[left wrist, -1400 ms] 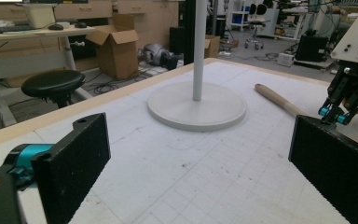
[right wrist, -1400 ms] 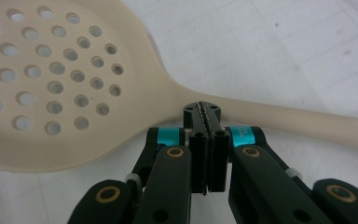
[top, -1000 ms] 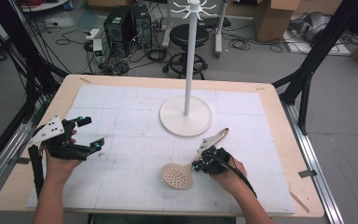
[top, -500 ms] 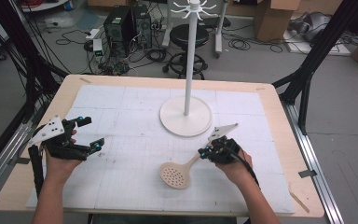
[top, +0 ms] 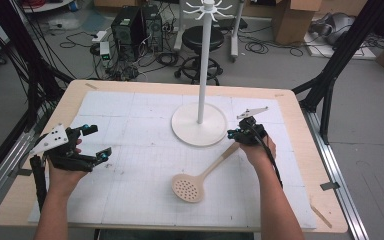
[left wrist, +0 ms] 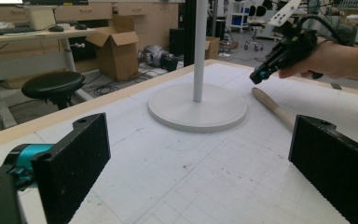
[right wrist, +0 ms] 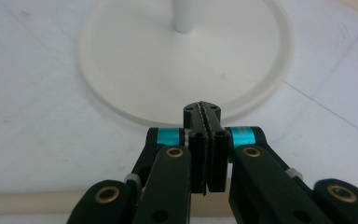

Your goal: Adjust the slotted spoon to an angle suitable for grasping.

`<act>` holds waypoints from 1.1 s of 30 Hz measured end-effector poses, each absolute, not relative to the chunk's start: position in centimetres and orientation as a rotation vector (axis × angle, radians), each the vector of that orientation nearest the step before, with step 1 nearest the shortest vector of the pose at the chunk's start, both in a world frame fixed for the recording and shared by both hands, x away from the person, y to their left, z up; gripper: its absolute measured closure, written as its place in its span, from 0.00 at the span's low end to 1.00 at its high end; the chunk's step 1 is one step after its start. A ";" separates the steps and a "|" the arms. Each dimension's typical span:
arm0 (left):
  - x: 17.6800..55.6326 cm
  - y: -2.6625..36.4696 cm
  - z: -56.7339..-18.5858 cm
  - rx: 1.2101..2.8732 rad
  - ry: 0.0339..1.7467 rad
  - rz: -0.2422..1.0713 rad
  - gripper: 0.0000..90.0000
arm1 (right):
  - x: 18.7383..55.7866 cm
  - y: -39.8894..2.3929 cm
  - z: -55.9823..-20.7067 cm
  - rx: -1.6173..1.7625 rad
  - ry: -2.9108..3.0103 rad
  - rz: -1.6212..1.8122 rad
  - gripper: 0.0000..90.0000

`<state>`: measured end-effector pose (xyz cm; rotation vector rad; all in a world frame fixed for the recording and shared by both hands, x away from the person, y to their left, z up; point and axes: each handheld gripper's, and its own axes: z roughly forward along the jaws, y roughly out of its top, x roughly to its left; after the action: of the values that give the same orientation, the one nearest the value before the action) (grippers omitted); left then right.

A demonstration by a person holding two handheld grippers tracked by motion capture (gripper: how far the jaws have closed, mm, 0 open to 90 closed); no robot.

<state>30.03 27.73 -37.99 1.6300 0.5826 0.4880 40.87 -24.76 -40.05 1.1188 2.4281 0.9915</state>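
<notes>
While the spoon (top: 200,176) lies bowl twd the person, handle running up-right, the R gripper (top: 238,133) sits just over the handle tip — jaws pressed together, empty. L gripper (top: 91,142) wide open, well apart. Stand (top: 199,124) just beyond.

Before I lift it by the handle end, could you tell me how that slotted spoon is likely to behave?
The slotted spoon looks rigid, so it should stay straight. Its wide perforated head will probably sag if gripped far out. The rounded handle might twist between flat jaws.
</notes>
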 end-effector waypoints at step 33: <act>29.8 27.6 -37.9 1.637 0.574 0.486 0.07 | 37.2 -29.9 -42.3 1.199 2.476 0.866 1.00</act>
<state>29.78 27.63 -37.92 1.6371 0.5745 0.4858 37.21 -29.89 -42.28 1.1993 2.4758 0.8664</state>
